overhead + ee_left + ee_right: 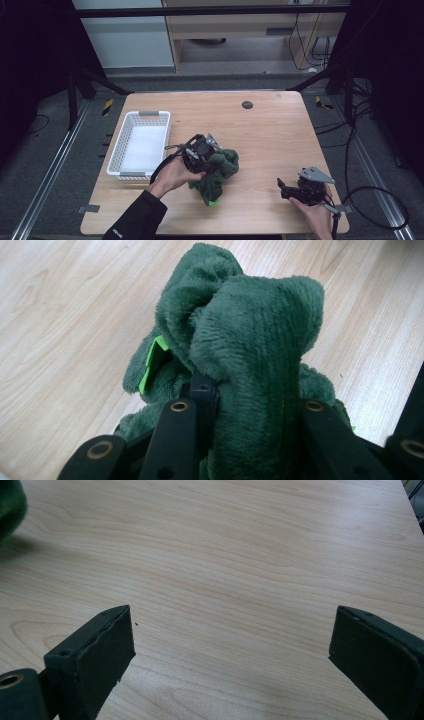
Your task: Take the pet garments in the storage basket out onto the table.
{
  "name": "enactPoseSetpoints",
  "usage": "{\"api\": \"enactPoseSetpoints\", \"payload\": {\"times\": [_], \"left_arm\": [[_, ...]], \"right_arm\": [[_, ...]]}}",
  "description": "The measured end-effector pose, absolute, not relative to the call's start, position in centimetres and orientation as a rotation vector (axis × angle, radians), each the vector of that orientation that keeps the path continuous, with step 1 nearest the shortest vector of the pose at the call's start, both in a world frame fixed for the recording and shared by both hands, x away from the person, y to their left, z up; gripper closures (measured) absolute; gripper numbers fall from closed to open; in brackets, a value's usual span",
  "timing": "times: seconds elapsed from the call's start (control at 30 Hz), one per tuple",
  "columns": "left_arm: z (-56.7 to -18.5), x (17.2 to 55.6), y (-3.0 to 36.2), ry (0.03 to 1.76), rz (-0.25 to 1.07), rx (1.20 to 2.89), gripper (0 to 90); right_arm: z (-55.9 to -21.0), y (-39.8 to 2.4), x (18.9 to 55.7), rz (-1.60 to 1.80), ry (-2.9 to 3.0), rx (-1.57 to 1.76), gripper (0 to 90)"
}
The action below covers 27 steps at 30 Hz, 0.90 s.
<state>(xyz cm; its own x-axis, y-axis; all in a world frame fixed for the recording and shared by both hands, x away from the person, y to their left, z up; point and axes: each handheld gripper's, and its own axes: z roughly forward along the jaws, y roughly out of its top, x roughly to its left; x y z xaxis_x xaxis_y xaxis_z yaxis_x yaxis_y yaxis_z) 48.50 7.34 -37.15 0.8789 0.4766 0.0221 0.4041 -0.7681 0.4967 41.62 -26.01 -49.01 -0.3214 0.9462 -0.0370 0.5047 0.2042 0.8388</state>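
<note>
The wooden table (270,135) carries everything. On it, toward 9 o'clock from its centre, stands a white slatted basket (129,131) with grey handles. Just beside the basket's near corner, toward 4 o'clock from it, a dark green plush cloth (220,172) lies bunched in a heap near the table's middle, a bright green tag (152,360) showing on it. The left gripper (201,152) meets the cloth at the heap's 10 o'clock edge; in the left gripper view its 2 jaws are clamped on a thick fold of that cloth. The right gripper (284,189) sits toward 4 o'clock on the table, well apart from the cloth, its 2 jaws spread wide over bare wood. A small dark round disc (247,104) sits toward 12 o'clock.
</note>
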Motion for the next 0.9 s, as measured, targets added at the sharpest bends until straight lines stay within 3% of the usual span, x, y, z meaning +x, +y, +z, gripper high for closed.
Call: {"api": "enactPoseSetpoints", "payload": {"times": [0.53, 0.9], "left_arm": [[-40.1, 49.0, 6.9, 0.668, 0.179, 2.565, 67.2], [-41.3, 49.1, 6.9, 0.67, 0.192, 2.571, 58.4]], "right_arm": [[-49.0, -26.0, 41.6, 1.005, 1.919, 1.342, 4.4], [-49.1, -26.1, 41.6, 1.002, 1.921, 1.333, 4.3]]}}
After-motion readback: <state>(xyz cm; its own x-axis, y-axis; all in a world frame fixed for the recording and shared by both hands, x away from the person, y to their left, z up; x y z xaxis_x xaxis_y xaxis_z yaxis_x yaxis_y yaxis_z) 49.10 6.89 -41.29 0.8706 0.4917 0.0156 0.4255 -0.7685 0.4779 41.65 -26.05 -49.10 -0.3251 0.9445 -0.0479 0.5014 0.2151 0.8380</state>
